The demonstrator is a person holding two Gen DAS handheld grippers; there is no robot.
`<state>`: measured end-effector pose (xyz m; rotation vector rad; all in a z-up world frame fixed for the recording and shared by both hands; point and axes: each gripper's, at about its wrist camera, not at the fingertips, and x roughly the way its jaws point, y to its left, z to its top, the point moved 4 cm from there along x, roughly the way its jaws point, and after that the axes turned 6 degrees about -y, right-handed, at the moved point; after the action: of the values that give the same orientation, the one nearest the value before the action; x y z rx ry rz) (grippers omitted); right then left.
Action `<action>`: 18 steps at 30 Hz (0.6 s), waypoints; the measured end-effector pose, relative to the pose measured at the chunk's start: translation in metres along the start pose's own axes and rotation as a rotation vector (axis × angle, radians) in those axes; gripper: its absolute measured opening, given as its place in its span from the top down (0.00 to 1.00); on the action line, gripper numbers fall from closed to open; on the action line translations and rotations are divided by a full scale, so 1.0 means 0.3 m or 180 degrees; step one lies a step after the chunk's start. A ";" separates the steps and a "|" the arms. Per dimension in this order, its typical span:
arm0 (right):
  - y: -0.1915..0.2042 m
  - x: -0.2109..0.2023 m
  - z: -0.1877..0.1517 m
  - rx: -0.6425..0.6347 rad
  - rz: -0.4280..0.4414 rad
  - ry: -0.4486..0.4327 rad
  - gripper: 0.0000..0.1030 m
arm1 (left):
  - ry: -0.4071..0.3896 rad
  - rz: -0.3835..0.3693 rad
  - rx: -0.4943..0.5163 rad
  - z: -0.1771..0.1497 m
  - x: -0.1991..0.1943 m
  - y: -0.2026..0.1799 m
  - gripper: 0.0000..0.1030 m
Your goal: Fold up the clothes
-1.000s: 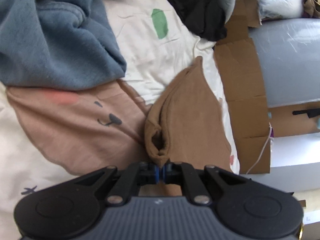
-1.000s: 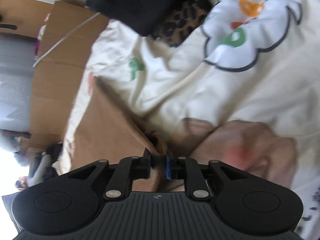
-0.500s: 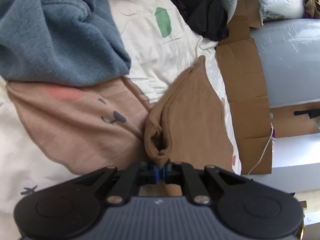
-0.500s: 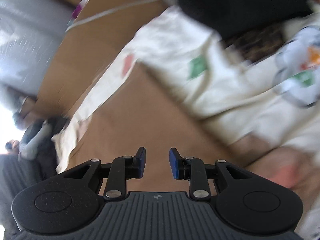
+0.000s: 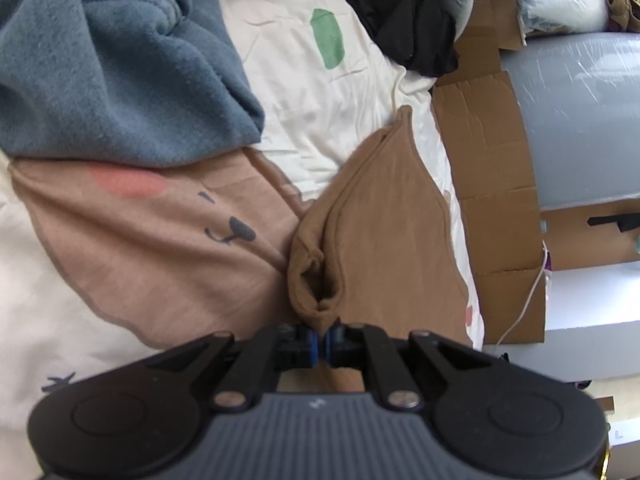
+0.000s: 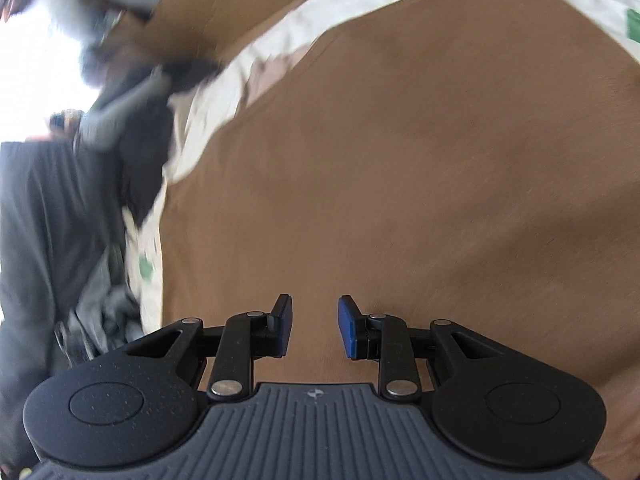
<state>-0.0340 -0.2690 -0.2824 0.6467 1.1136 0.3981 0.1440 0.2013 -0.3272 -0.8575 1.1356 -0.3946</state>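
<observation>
Since the frame a second back the right gripper has let go of the brown garment and swung over its flat expanse; its blue-padded fingers now stand apart with nothing between them, and motion blur smears the view around them. The left gripper has not shifted — its blue pads are pressed together on a bunched, rolled corner of the same garment, where the soft knit puckers into a small hollow fold.

From that pinch the brown cloth runs away from the camera in a doubled, leaf-shaped panel with a stitched hem, tapering to a point. It lies on a cream bedsheet printed with a tan rounded patch, a coral smudge and a green blotch. In the right view the garment fills most of the frame as smooth, matte fabric, edged by the cream sheet.

Beside it on the left sits a thick, fleecy blue-grey sweatshirt in heavy rolls; further off, a crumpled black garment. Flattened corrugated cardboard borders the sheet, with a thin white cable trailing across it — beyond that, a smooth grey surface.
</observation>
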 end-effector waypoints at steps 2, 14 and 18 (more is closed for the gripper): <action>0.006 0.016 -0.037 0.0013 -0.0005 0.0107 0.74 | 0.0005 -0.0001 0.0008 0.002 0.000 0.002 0.96; 0.039 0.096 -0.139 -0.0129 -0.0158 0.0468 0.82 | 0.0014 -0.0003 0.0005 -0.005 0.002 0.009 0.96; 0.046 0.103 -0.110 -0.0202 -0.0182 0.0419 0.84 | 0.0018 0.0001 -0.0010 -0.008 0.004 0.015 0.96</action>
<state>-0.0516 -0.2309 -0.3044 0.5375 1.2370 0.4302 0.1417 0.2024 -0.3316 -0.8594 1.1418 -0.3951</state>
